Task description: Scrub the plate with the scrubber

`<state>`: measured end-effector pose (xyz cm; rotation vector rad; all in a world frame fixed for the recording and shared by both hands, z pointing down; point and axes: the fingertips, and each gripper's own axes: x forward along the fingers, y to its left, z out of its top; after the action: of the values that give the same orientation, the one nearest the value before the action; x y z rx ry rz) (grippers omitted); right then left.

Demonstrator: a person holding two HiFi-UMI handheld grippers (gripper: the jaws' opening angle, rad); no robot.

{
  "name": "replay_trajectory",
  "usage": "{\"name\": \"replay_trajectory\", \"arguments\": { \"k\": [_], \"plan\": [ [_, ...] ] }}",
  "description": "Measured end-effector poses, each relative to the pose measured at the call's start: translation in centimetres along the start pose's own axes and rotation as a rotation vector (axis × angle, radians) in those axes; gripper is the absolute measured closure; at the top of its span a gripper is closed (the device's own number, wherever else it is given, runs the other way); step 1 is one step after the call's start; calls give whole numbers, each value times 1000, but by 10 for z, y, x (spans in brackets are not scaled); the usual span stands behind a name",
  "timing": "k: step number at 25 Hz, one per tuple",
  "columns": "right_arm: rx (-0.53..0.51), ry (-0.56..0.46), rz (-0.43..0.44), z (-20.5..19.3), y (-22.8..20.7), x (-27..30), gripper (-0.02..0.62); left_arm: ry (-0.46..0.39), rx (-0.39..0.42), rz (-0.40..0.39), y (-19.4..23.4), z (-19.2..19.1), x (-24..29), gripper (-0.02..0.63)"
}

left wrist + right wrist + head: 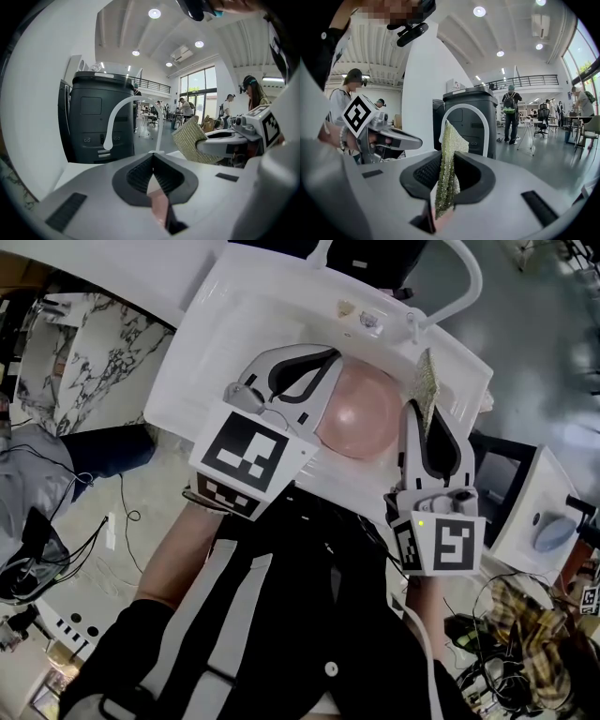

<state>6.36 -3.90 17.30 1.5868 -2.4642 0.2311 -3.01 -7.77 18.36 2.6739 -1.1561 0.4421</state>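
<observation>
Over the white sink [234, 315], the left gripper [330, 381] pinched the round pink plate [361, 413] by its rim; the right gripper [424, 418] clamped the green mesh scrubber [428, 381] just beside the plate's right edge.

I am clamping the pink plate [160, 207] in my left hand-held gripper [153, 166]; my right hand-held gripper [202, 147] is holding the scrubber [187, 143].

An open lab hall: high ceiling lights [479, 11], a mezzanine railing [525, 80], desks [581, 118] (people [510, 110] standing about), floor cables [502, 676].
</observation>
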Motion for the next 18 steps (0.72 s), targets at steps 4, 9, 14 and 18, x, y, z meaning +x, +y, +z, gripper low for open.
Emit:
{"name": "replay_trajectory", "arguments": {
  "k": [4,9,14,18],
  "plan": [
    [-4,8,-1,0,2,0,520,0,-13,-7,1,1,-1,604],
    [-41,14,8,-1,7,-2,520,-5,-15,-8,0,1,-3,605],
    [-50,-1,28,1,15,-2,520,-7,-20,-11,0,0,-5,604],
    [-51,-21,38,4,19,-1,520,-7,-19,-8,1,-1,-7,604]
  ]
}}
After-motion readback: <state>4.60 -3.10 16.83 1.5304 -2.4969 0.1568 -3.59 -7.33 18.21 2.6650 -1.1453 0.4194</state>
